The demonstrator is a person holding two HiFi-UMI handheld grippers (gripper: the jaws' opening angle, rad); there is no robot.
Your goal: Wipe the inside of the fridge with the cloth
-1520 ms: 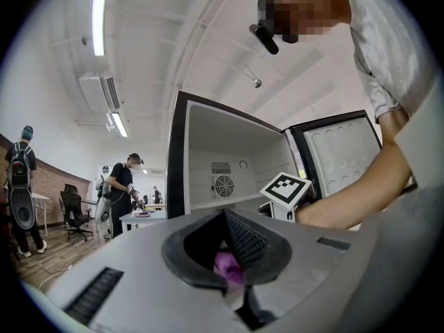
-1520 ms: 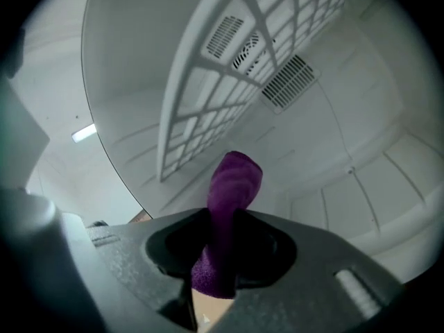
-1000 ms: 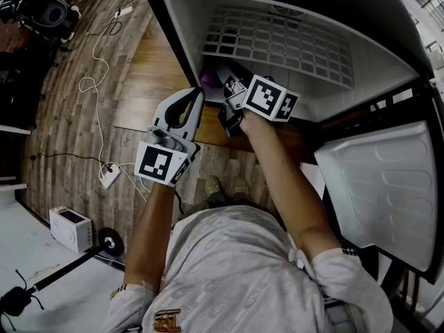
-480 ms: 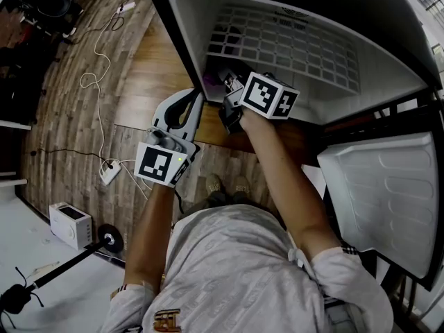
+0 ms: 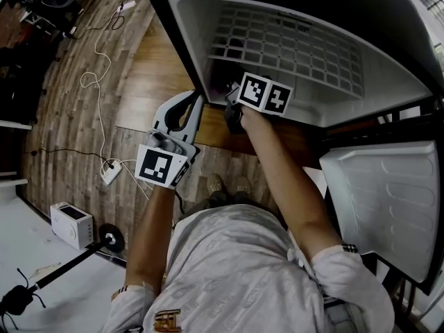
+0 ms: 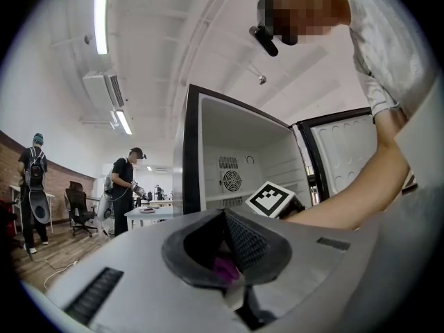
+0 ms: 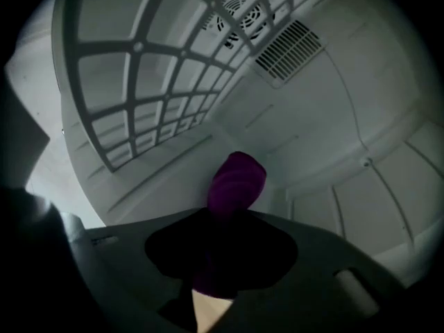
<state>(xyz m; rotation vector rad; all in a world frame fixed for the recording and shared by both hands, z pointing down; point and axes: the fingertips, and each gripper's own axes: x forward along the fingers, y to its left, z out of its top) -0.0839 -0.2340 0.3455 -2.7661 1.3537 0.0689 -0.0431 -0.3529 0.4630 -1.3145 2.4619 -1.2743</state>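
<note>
The fridge [image 5: 388, 82] stands open with its white door [image 5: 385, 200] swung right. My right gripper [image 5: 227, 92] reaches into the left of the compartment under the wire shelf [image 5: 291, 44]; its marker cube [image 5: 265, 94] hides the jaws. In the right gripper view the right gripper [image 7: 220, 259] is shut on the purple cloth [image 7: 238, 182], which sticks out towards the white back wall [image 7: 305, 123]. My left gripper [image 5: 189, 104] hangs outside the fridge's front left edge, jaws together. Its own view shows the left gripper [image 6: 232, 272] with a small purple patch in the hollow.
A wire shelf [image 7: 146, 82] and a vent grille [image 7: 288, 47] sit above the cloth. A power strip [image 5: 109, 174] with loose cables lies on the wooden floor, near a white box [image 5: 71, 224]. Two people [image 6: 125, 189] stand across the room.
My right gripper has pushed deeper into the fridge, up and slightly right; the purple cloth no longer shows in the head view. The left gripper has stayed put.
</note>
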